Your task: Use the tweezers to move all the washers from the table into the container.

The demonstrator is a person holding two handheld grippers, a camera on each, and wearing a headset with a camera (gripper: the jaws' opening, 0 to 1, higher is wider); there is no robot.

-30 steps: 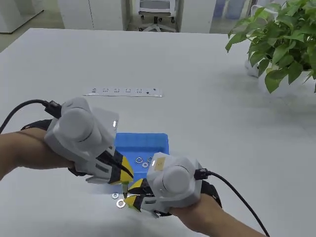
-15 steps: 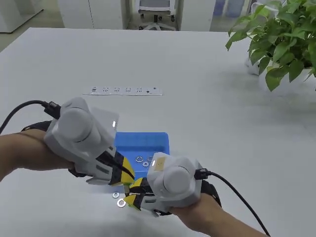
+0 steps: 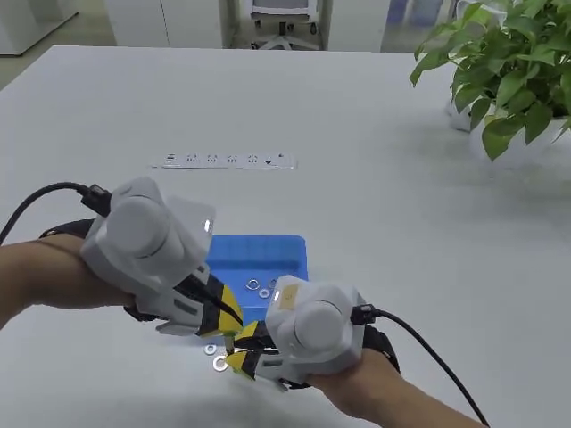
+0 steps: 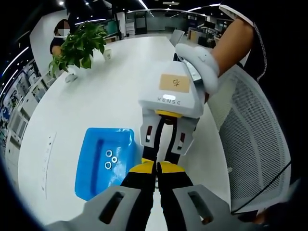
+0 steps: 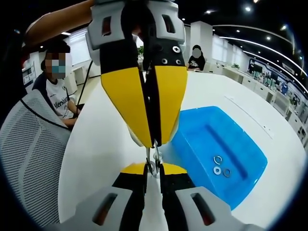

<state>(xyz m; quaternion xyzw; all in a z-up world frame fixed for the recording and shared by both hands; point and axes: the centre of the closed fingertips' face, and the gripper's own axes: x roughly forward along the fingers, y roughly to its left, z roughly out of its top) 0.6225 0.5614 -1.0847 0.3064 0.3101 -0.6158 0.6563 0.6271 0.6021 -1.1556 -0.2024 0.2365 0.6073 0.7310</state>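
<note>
My left gripper (image 3: 230,325) and right gripper (image 3: 234,348) meet tip to tip at the table's near edge, just in front of the blue container (image 3: 259,248). In the right gripper view the left gripper (image 5: 153,142) comes down from above, jaws shut on thin metal tweezers (image 5: 153,156). Their lower end sits between my right gripper's (image 5: 153,169) closed jaws. The left gripper (image 4: 156,168) faces the right gripper (image 4: 161,144). Three washers (image 4: 109,159) lie in the container (image 4: 96,178). Two washers (image 3: 214,357) rest on the table under the grippers.
A white power strip (image 3: 223,163) lies farther back on the table. A potted plant (image 3: 513,71) stands at the far right. An office chair (image 3: 281,18) is beyond the table. A mesh chair (image 4: 250,144) is close behind the person.
</note>
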